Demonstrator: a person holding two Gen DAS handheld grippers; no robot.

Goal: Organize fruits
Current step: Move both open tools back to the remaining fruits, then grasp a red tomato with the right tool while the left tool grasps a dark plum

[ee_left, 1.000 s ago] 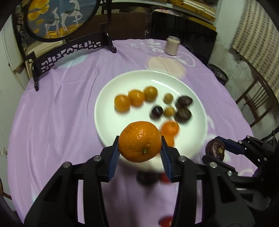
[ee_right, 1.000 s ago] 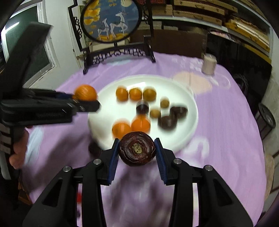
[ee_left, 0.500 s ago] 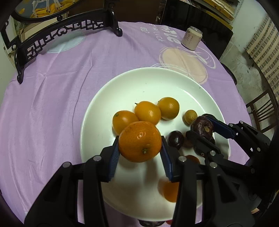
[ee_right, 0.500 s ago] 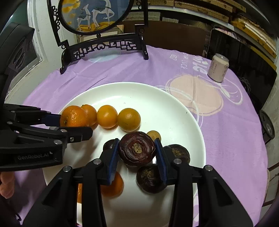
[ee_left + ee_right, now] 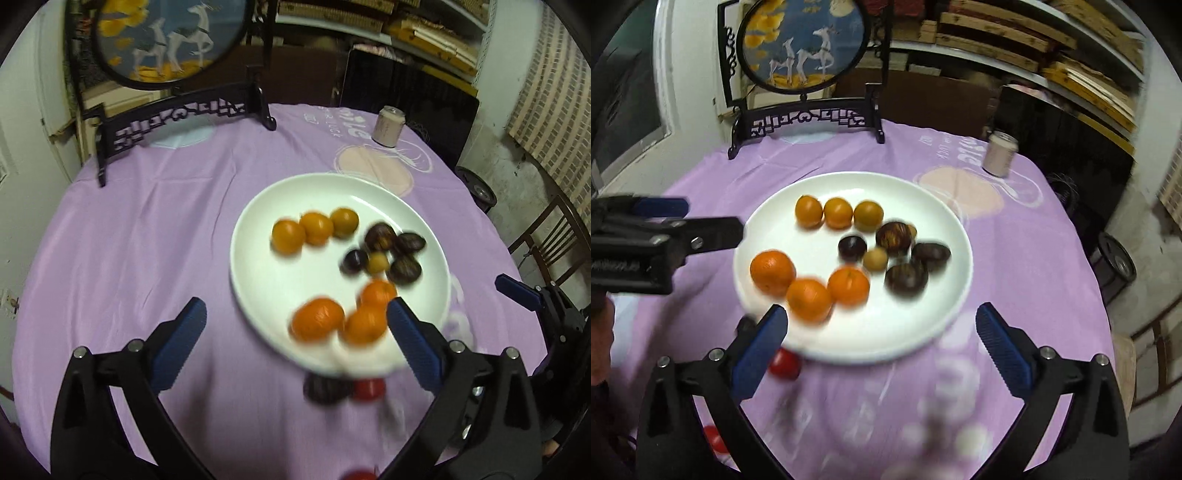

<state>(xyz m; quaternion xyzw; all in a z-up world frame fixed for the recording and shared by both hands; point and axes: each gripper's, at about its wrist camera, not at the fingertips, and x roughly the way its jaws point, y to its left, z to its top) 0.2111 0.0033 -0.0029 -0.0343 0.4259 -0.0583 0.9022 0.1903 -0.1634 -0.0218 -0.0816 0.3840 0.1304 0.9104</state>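
On the plate [image 5: 953, 306], near its front-left rim, three big oranges [image 5: 809, 299] sit touching in a cluster; three smaller orange fruits [image 5: 837, 212] line up toward the back, dark fruits [image 5: 905, 278] grouped at right-centre with two small tan ones among them. Left gripper [image 5: 295, 332] jaws have just been opening, now wide, nothing between them. Right gripper [image 5: 881, 343] same: just opened, wide, empty. Frames blurred, so detail is soft.

Step in hand, by judgement: drops done, next pick from off-plate strays. A red fruit [image 5: 785, 363] lies on the purple tablecloth [image 5: 1034, 258] just off the plate's front edge, a dark fruit [image 5: 325, 387] beside it in the left view; another red one [image 5: 714, 437] nearer the table's front-left. To do it well: come in low from the front, straddle one fruit only, close gently since round fruit will likely roll.

Room: tablecloth left of the plate is open; right side open too. Can [image 5: 999, 153] and carved screen stand [image 5: 805, 122] sit at the back edge, well apart. Main risk is the two grippers crowding each other at the front edge.
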